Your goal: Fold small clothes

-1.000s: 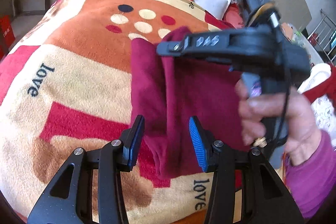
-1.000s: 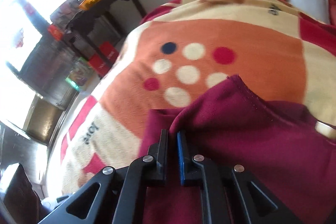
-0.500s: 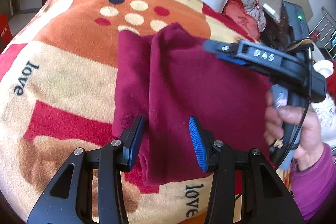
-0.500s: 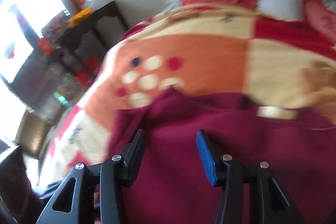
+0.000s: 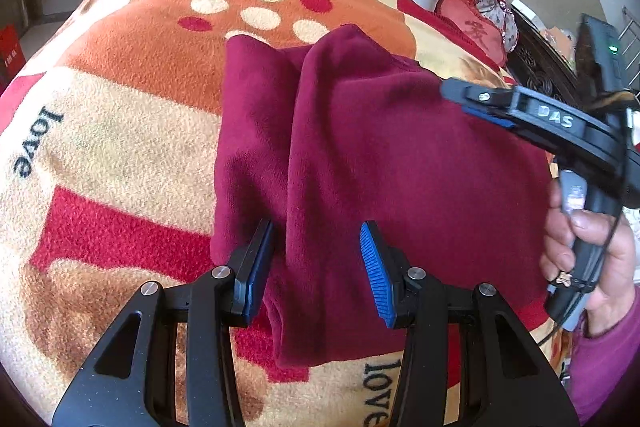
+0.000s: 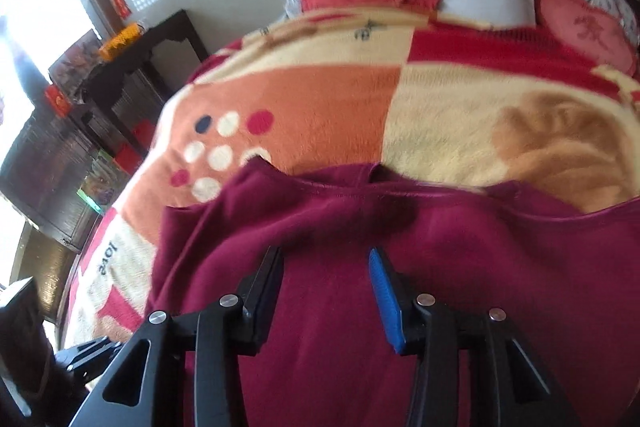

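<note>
Maroon fleece garment (image 5: 384, 163) lies partly folded across the centre of the orange, cream and red plush blanket (image 5: 120, 147), one side lapped over so a ridge runs down the left wrist view. My left gripper (image 5: 316, 267) hangs over the near hem, jaws parted midway, gripping nothing, likely lined up for that ridge. My right gripper (image 6: 326, 291) is empty too, its jaws closing slightly above the cloth. Its body, seen at the right edge, hides the garment's far side, and motion blur softens the neckline.
</note>
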